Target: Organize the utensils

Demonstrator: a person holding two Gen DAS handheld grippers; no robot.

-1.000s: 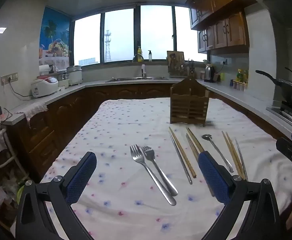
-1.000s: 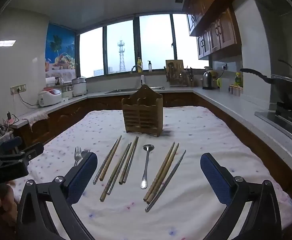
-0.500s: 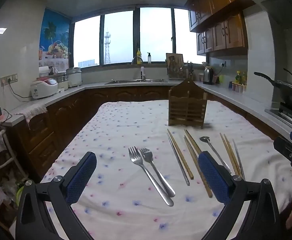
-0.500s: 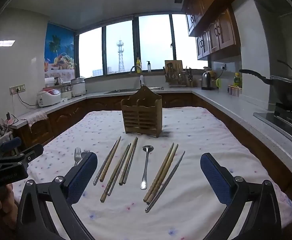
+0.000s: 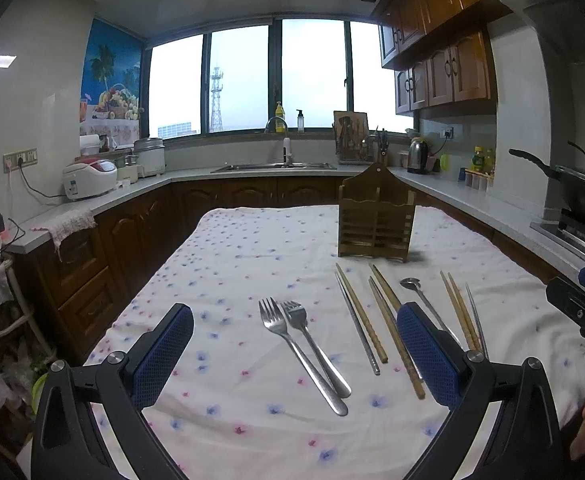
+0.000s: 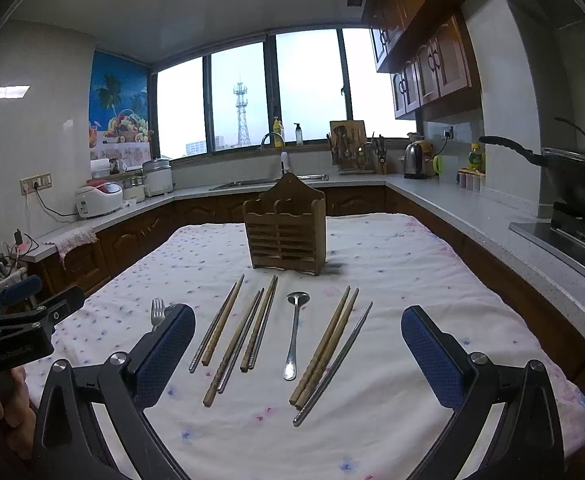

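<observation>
Utensils all on cloth (image 6: 392,264): 2 forks (image 5: 300,344), spoon (image 6: 294,332), chopsticks (image 6: 324,344); holder (image 6: 286,232) looks empty. Your left gripper (image 5: 292,356) and right gripper (image 6: 298,356) hover, jaws spread, nothing held. Everything left.

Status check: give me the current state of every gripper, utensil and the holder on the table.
Left gripper: open, holds nothing.
Right gripper: open, holds nothing.
Wooden utensil holder: upright, nothing visible inside.
Two forks: flat on the tablecloth, handles overlapping.
Spoon: flat, bowl toward the holder.
Wooden chopsticks: flat, loose.
Metal chopsticks: flat, loose.
</observation>
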